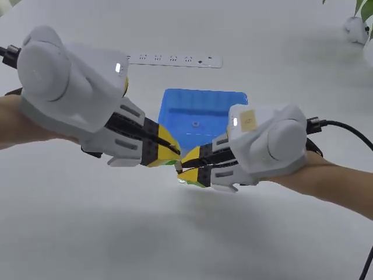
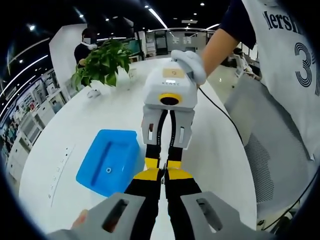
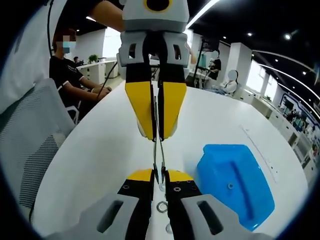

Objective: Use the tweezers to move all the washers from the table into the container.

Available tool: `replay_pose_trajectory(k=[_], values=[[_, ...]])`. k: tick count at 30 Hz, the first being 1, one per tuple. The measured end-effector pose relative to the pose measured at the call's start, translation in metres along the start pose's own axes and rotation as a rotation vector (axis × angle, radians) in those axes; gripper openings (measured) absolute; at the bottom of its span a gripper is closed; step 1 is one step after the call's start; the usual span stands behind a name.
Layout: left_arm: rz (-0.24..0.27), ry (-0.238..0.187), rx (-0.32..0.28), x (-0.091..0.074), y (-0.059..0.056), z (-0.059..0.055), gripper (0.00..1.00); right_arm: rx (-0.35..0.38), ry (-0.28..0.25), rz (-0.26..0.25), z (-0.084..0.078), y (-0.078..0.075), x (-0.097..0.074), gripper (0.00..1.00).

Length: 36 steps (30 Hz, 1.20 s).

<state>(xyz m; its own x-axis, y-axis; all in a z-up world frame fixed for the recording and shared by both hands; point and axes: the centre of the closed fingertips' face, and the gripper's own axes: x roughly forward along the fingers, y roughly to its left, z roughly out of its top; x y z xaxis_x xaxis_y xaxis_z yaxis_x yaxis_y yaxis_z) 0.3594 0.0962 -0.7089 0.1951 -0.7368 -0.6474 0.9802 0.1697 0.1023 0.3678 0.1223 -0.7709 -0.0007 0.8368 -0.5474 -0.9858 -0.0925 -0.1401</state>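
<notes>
Blue plastic is sitting just beyond my two tools: the container (image 1: 175, 114) is resting on the white table (image 1: 105, 233), and one washer (image 1: 195, 123) is lying on its floor. I am holding my left gripper (image 1: 173, 155) and my right gripper (image 1: 185, 169) nose to nose in front of it, their yellow tips almost meeting just above the tabletop.

Between them the tweezers (image 3: 158, 150) are running as a thin metal line. My left fingers (image 3: 142, 107) are pressing together on one end of them, with just the thin legs between the yellow pads. My right fingers (image 3: 141, 176) are pinching the other end, drawn so tight that the slit between them is holding nothing but the metal.

In the right gripper view two washers (image 3: 161, 206) are lying close together on the table directly under that end, near the container's side but outside it. Beyond the container a white power strip (image 1: 175, 60) is lying flat, and a potted plant (image 2: 102, 62) is standing further off on the same table.
</notes>
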Motion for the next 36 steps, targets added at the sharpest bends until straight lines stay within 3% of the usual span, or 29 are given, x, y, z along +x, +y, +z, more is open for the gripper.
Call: replay_pose_trajectory(k=[22,36], values=[[-0.024,0.016,-0.022,0.01,0.004,-0.011,0.07,0.029,0.003,0.011,-0.012,-0.001,0.008,0.1],[-0.023,0.008,-0.026,0.011,0.007,-0.01,0.07,0.04,0.003,0.007,-0.013,-0.003,0.009,0.1]])
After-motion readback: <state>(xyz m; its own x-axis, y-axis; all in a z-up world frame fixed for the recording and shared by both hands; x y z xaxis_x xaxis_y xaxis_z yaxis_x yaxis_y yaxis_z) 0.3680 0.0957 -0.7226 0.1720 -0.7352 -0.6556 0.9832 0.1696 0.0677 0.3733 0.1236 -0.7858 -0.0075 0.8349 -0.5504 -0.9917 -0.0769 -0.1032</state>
